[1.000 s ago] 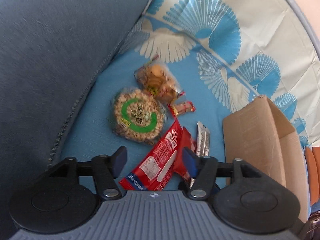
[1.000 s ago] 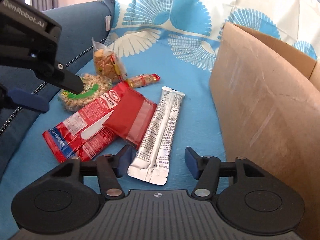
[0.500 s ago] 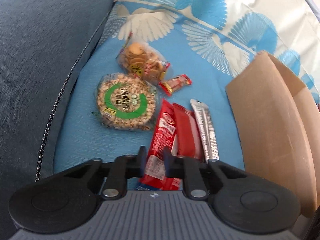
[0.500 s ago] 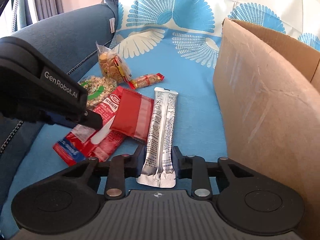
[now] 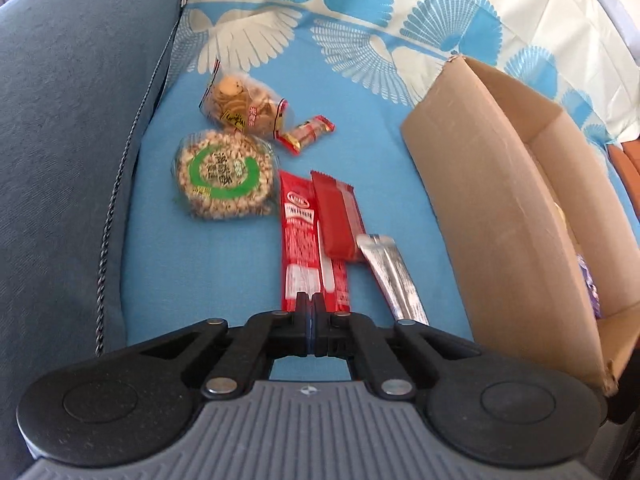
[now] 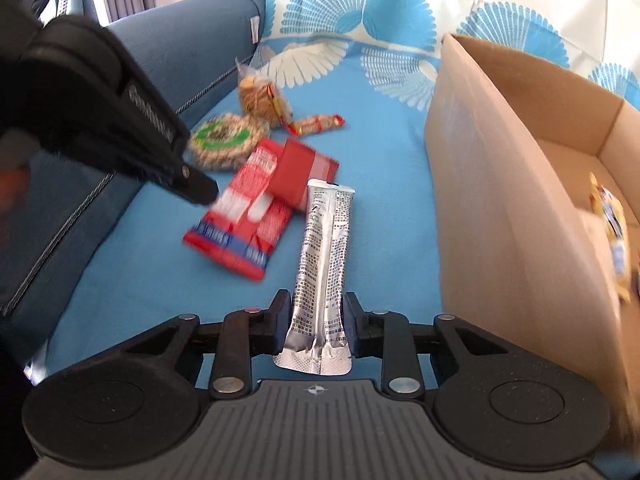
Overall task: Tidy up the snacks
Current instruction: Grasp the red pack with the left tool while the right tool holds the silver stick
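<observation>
On the blue seat cover, my left gripper (image 5: pixel 312 312) is shut on the near end of a long red packet (image 5: pixel 300 236) with a white label. The right wrist view shows that gripper (image 6: pixel 204 194) pinching the packet (image 6: pixel 244 216), which is blurred and tilted. A darker red packet (image 5: pixel 338 216) rests on it. My right gripper (image 6: pixel 316 320) is shut on the near end of a silver stick sachet (image 6: pixel 324 248), which also lies beside the red packets as the sachet (image 5: pixel 392 272). An open cardboard box (image 6: pixel 500 168) stands just right of it.
A round puffed snack with a green label (image 5: pixel 224 176), a bag of biscuits (image 5: pixel 244 104) and a small red bar (image 5: pixel 308 132) lie farther back. The blue sofa arm (image 5: pixel 72 140) walls the left. Yellow packets (image 6: pixel 612 232) lie in the box (image 5: pixel 500 208).
Both grippers went from open to shut, the left on the red packet, the right on the silver sachet. Both then drew back and up, and the red packet shifted.
</observation>
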`<state>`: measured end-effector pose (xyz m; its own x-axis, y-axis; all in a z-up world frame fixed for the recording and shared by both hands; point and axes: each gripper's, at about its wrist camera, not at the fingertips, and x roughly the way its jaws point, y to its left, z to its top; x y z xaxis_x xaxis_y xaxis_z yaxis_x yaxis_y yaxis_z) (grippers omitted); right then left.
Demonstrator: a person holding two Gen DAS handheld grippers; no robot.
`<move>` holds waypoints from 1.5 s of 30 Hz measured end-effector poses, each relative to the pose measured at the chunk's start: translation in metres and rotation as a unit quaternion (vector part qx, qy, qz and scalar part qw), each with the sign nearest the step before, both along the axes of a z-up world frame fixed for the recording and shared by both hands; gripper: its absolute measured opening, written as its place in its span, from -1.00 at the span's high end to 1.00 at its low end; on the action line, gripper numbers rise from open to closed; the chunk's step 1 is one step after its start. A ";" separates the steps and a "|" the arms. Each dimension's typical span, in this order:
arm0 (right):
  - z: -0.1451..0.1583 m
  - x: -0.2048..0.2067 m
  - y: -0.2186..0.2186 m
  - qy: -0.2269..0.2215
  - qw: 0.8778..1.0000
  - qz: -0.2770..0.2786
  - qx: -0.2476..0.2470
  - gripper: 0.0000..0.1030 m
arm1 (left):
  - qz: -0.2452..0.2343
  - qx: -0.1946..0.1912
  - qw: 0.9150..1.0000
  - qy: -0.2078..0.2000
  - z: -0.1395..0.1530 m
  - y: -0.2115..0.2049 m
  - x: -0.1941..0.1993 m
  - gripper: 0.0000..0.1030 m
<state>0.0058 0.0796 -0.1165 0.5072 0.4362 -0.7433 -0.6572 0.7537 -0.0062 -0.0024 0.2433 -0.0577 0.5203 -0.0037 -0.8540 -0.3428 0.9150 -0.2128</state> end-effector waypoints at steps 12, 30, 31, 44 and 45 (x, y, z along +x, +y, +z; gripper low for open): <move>-0.011 -0.025 -0.010 0.022 1.000 -0.002 -0.021 0.11 | 0.030 -0.018 0.999 -0.005 0.001 0.006 -0.007 0.76; -0.018 -0.001 -0.001 0.004 1.000 -0.028 -0.010 0.53 | 0.002 0.107 0.994 0.002 -0.031 -0.032 0.048 -0.44; -0.018 -0.001 -0.001 0.000 0.999 -0.035 -0.011 0.54 | -0.002 0.109 0.994 0.004 -0.034 -0.033 0.050 -0.45; -0.021 0.008 0.003 -0.007 0.999 -0.050 -0.020 0.54 | -0.026 0.145 0.988 0.033 -0.049 -0.040 0.059 0.08; -0.021 0.007 0.002 -0.007 0.999 -0.050 -0.020 0.54 | -0.025 0.144 0.989 0.031 -0.049 -0.039 0.058 0.12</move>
<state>0.0130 0.0820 -0.1375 0.5576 0.3536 -0.7510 -0.5788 0.8142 -0.0464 0.0553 0.2047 -0.1063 0.4715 0.2196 -0.8541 -0.3005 0.9505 0.0785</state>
